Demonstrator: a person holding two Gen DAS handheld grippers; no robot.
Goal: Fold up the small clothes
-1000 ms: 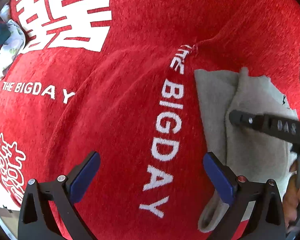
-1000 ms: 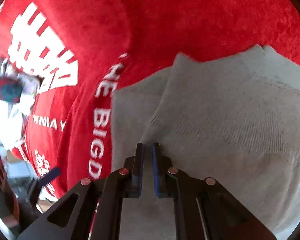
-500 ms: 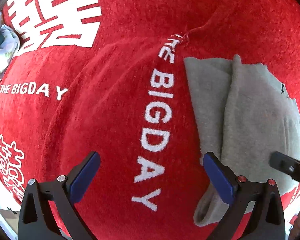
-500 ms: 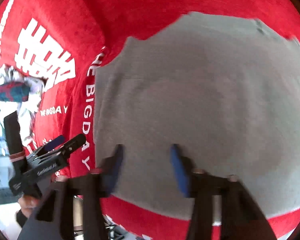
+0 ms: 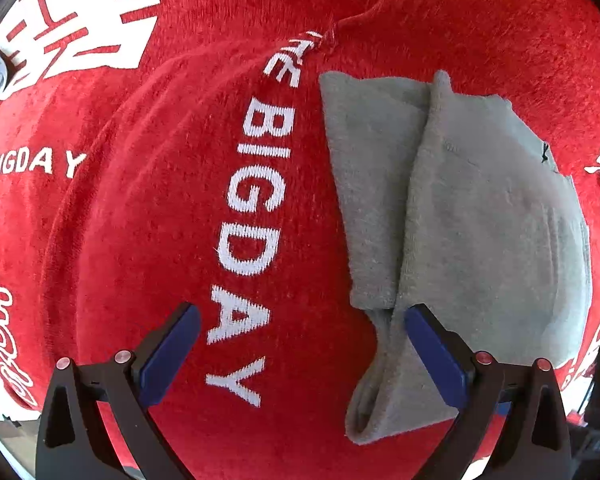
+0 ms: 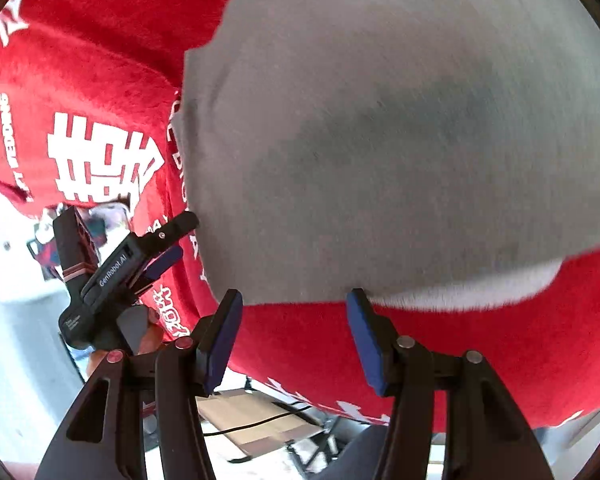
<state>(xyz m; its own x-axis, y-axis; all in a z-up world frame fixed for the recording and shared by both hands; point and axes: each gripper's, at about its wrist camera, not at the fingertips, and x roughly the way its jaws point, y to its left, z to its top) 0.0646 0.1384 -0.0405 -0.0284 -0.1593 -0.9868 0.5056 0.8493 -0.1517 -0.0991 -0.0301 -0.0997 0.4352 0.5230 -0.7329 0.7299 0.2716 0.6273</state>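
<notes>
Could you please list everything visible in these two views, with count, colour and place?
Grey garment: one, grey, partly folded, lying on the red cloth on the right of the left wrist view.
Red cloth: one, red with white lettering, spread under the garment and filling most of both views.
Cardboard: one piece, brown, on the floor below the cloth's edge, with a black cable across it.
Left tongs: one pair, black with blue pads, open above the cloth, one pad beside the garment's lower end.
Right tongs: one pair, black with blue pads, open at the garment's near edge, holding nothing.
</notes>
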